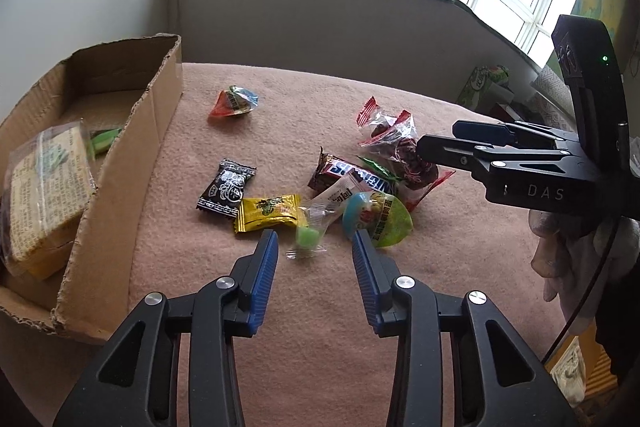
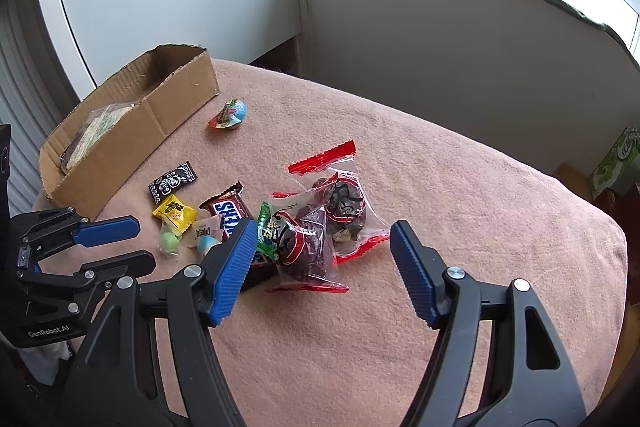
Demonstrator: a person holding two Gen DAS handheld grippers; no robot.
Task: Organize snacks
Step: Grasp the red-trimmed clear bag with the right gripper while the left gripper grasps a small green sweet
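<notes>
Plainly, the snacks lie scattered on a pink blanket-covered surface (image 1: 460,267), with the Snickers bar (image 1: 352,175) as the middle of the heap. Just left of it in the left wrist view sit a yellow candy packet (image 1: 269,213) and a black sweet wrapper (image 1: 226,193); touching its near end are a clear wrapper with a green candy (image 1: 310,231) and a round green-and-blue jelly cup (image 1: 378,217). To its right lie the red-edged clear bags of dark fruit (image 1: 394,141). Farther back and apart is another jelly cup (image 1: 233,101).

The left gripper (image 1: 316,253) hangs with its blue pads parted on either side of the green candy's wrapper, not pressing it. The right gripper (image 2: 324,247) stands wide open over the red-edged bags, touching nothing.

Only the left wrist view looks into the cardboard box (image 1: 160,107), well left of the Snickers bar, showing a wrapped yellow cake (image 1: 48,187) and a green item behind it; the right wrist view shows the box's outer wall and mostly hides the contents. Only the right wrist view shows a green packet (image 2: 266,229) wedged between the Snickers bar and the bags clearly.
</notes>
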